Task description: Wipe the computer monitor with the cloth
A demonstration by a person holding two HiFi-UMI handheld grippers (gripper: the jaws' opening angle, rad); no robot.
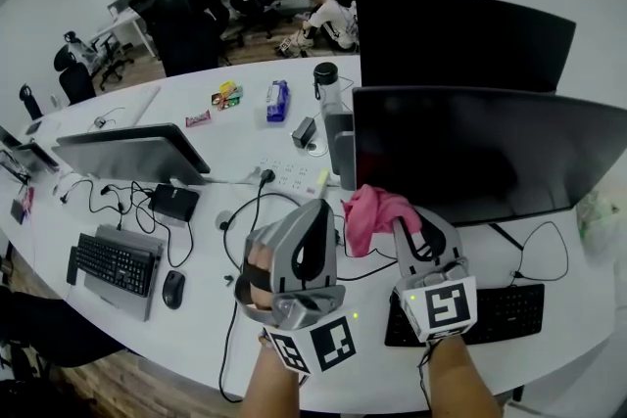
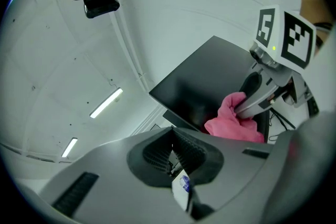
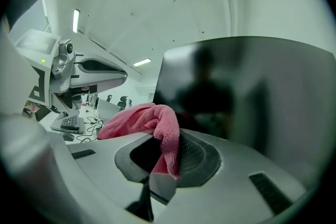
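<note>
Pink terry cloth (image 1: pixel 375 213) is pinched at the tip of the right gripper (image 1: pixel 404 228) in the head view, bunched just in front of the lower left corner of the wide black computer monitor (image 1: pixel 490 152); can't tell from here whether cloth and screen touch. Left gripper (image 1: pixel 315 215) is raised beside it, over the white desk (image 1: pixel 196 328), with a black keyboard (image 1: pixel 514 308) below the right one. A second dark monitor (image 1: pixel 460 39) stands behind the first. Left gripper view: jaws (image 2: pixel 173 157) closed on each other, no cloth in them; a small white tag with blue print sits at the seam, can't tell what it is. The camera looks up, with the right gripper (image 2: pixel 247 107) and the pink cloth (image 2: pixel 231 123) against the black monitor (image 2: pixel 210 81). Right gripper view: jaws (image 3: pixel 170 160) clamped on a fold of the cloth (image 3: pixel 157 123), the rest spilling left over the jaw. The dark screen (image 3: pixel 247 92) fills the frame just beyond, and the left gripper (image 3: pixel 100 73) shows at the left.
</note>
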